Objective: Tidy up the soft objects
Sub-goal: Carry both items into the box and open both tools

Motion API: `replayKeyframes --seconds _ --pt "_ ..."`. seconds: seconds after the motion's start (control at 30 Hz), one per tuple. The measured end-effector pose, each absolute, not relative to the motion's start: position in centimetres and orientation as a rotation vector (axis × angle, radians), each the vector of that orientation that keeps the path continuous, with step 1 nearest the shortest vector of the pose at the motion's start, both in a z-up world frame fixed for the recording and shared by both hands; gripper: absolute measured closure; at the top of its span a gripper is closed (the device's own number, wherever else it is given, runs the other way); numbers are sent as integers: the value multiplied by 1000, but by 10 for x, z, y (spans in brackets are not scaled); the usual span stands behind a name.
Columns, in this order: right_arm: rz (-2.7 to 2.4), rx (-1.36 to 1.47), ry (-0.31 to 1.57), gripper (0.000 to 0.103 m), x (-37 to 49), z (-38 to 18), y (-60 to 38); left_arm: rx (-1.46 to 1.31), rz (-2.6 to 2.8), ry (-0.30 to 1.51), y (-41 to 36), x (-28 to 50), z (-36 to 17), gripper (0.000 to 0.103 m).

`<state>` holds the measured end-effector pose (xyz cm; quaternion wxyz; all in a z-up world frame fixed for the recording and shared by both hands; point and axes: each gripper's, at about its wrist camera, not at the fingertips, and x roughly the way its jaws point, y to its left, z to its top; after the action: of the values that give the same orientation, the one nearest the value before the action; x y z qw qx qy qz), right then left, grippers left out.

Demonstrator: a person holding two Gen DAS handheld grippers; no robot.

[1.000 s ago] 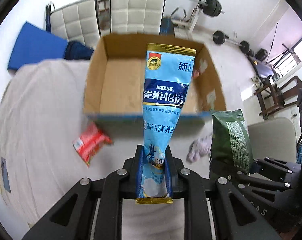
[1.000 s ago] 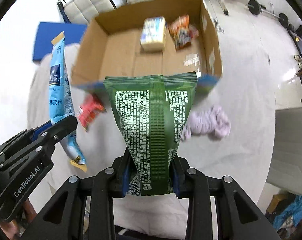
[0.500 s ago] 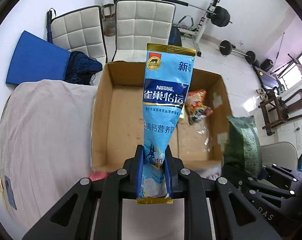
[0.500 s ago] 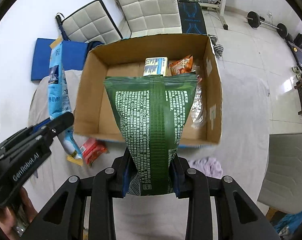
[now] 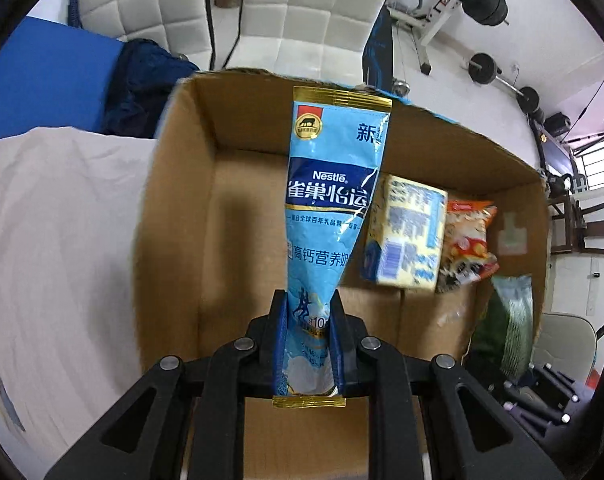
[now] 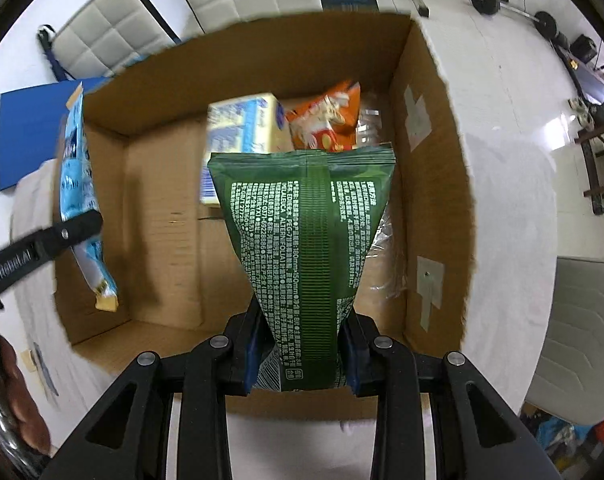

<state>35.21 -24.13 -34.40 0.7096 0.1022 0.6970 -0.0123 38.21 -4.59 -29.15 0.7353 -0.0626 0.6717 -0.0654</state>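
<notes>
My left gripper (image 5: 308, 320) is shut on a light blue Nestle pouch (image 5: 330, 200) and holds it upright over the left half of an open cardboard box (image 5: 174, 208). My right gripper (image 6: 304, 336) is shut on a green bag (image 6: 306, 216) and holds it over the box (image 6: 434, 184), towards its right side. The blue pouch (image 6: 76, 184) and the left gripper's finger (image 6: 54, 240) show at the left of the right wrist view. The green bag (image 5: 510, 320) shows at the right of the left wrist view.
Inside the box lie a yellow and blue pack (image 5: 406, 236), an orange snack bag (image 5: 468, 240) and clear plastic wrap (image 6: 386, 248). The box stands on a white cloth-covered surface (image 5: 54, 240). White chairs (image 5: 302, 20), a blue mat (image 5: 42, 84) and gym weights (image 5: 486, 0) stand behind.
Both grippers have moved forward with their bags, from in front of the box to over its inside. The red packet and the purple cloth on the table have dropped out of view.
</notes>
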Motion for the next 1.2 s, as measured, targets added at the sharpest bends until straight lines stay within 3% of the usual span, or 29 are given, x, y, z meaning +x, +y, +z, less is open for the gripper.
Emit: replayKeyframes --seconds 0.27,0.4,0.53,0.67,0.73,0.8,0.9,1.2 --pt "-59 204 1625 68 366 -391 -239 -75 -158 1554 -60 420 -332 86" --pt "-62 213 1666 63 373 -407 -234 -40 -129 1578 -65 427 -339 79" --pt "-60 237 1640 30 378 -400 -228 -53 -114 1558 -62 428 -331 63" --pt "-49 230 1614 26 380 -389 -222 -37 -102 1533 -60 421 -323 53" --pt "-45 212 1606 13 380 -385 -217 -28 -99 1518 -61 417 -319 48" --pt "-35 216 1591 8 380 -380 -214 -26 -94 1502 -59 410 -313 42" --pt "-31 222 1569 0 377 -372 -209 -21 -85 1480 -55 397 -303 14" --pt "-29 179 1510 0 358 -338 -202 7 -78 1386 -50 345 -259 6"
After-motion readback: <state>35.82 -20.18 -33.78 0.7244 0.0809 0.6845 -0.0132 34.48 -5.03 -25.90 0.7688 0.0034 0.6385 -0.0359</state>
